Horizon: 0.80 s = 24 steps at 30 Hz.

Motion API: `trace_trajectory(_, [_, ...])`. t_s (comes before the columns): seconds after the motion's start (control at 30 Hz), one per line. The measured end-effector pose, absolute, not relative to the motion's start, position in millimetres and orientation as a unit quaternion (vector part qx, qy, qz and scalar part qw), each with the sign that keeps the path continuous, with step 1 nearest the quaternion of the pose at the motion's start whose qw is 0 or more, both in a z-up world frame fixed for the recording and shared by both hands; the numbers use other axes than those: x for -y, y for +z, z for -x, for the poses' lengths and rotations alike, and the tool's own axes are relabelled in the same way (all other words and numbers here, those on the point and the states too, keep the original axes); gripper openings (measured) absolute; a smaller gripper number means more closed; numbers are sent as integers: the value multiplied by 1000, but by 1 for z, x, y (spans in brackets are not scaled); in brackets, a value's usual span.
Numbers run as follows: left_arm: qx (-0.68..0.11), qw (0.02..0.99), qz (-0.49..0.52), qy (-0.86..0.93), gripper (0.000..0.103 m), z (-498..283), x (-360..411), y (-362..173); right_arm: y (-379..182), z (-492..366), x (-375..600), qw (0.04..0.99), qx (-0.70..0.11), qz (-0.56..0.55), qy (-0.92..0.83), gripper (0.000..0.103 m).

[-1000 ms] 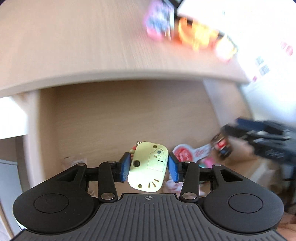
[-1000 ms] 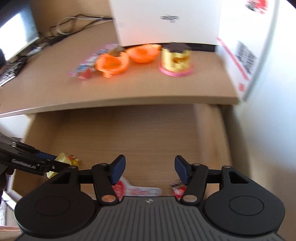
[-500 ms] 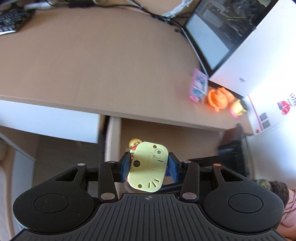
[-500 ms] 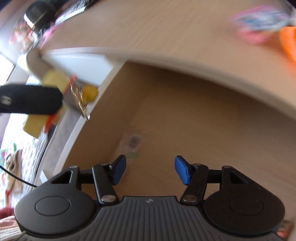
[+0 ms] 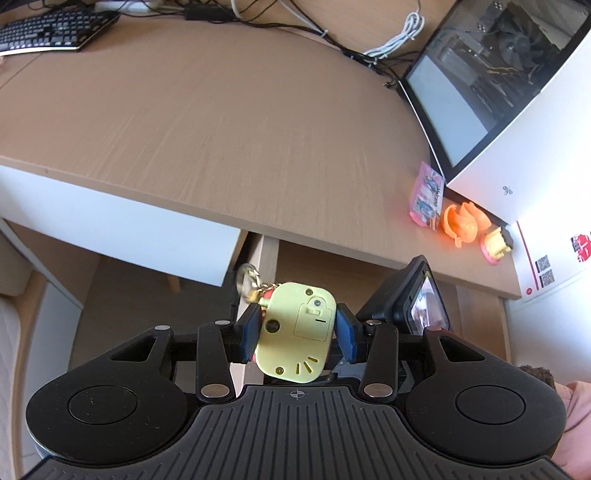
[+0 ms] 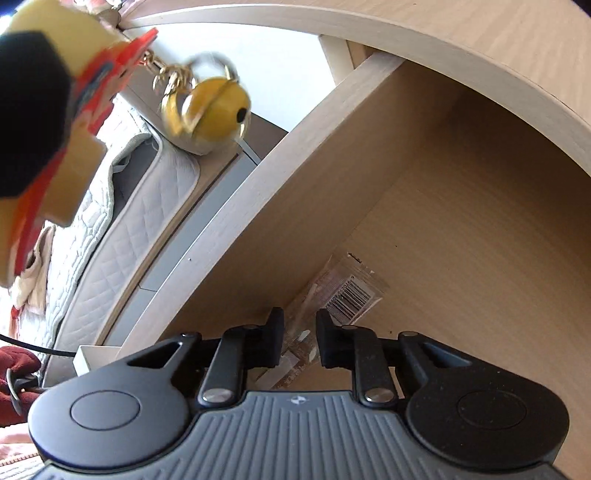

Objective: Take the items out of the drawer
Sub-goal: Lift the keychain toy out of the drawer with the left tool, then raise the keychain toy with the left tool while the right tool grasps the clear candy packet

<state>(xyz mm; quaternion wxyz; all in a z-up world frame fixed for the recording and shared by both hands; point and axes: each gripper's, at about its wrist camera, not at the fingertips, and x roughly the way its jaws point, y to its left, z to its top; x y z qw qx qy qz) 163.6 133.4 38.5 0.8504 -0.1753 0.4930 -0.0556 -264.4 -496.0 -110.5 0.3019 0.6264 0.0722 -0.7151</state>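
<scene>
My left gripper (image 5: 297, 328) is shut on a pale yellow toy keychain (image 5: 295, 332), held up in front of the desk edge, with its ring and chain hanging off the upper left. In the right wrist view the same toy (image 6: 66, 162) fills the top left, and its yellow bell (image 6: 218, 118) dangles from it. My right gripper (image 6: 298, 339) is down inside the open wooden drawer (image 6: 258, 206). Its fingers are drawn close on a clear packet with a barcode (image 6: 351, 291) that lies along the drawer's left wall.
On the desk (image 5: 221, 129) lie a pink packet (image 5: 426, 197), an orange toy (image 5: 461, 223) and a small yellow and pink toy (image 5: 496, 245) beside a white box (image 5: 535, 147). A keyboard (image 5: 48, 33) and cables sit at the back. A quilted cushion (image 6: 110, 221) lies left of the drawer.
My left gripper has carried the yellow toy up out of the drawer, above desk level. My right gripper has dropped into the drawer's left side and narrowed its fingers on the clear packet.
</scene>
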Motion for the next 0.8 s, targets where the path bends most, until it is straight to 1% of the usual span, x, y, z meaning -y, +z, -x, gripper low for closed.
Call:
trace_trajectory(0.17, [-495, 847, 181, -71, 47, -163, -130, 34, -109, 266, 491, 271, -110, -622, -726, 18])
trace_trajectory(0.23, [-496, 845, 183, -77, 47, -163, -128, 32, -110, 264, 481, 252, -136, -617, -733, 15])
trace_trajectory(0.37, [-498, 843, 188, -79, 47, -162, -125, 28, -102, 262, 448, 221, -123, -618, -745, 15])
trace_trajectory(0.4, [-499, 843, 186, -77, 47, -162, -124, 28, -98, 261, 443, 229, -112, -615, -746, 18])
trace_trajectory(0.47, [-501, 844, 178, -75, 47, -164, -122, 30, -89, 258, 441, 259, -92, -609, -744, 18])
trace_trajectory(0.53, [-501, 846, 169, -78, 47, -166, -121, 34, -82, 254, 451, 299, -87, -596, -740, 22])
trace_trajectory(0.63, [-499, 849, 152, -81, 47, -172, -119, 41, -78, 230, 483, 336, -124, -573, -737, 23])
trace_trajectory(0.7, [-497, 851, 147, -79, 47, -176, -119, 45, -81, 223, 512, 344, -148, -559, -740, 22])
trace_trajectory(0.8, [-494, 854, 143, -74, 47, -180, -121, 50, -84, 231, 524, 351, -149, -559, -736, 22])
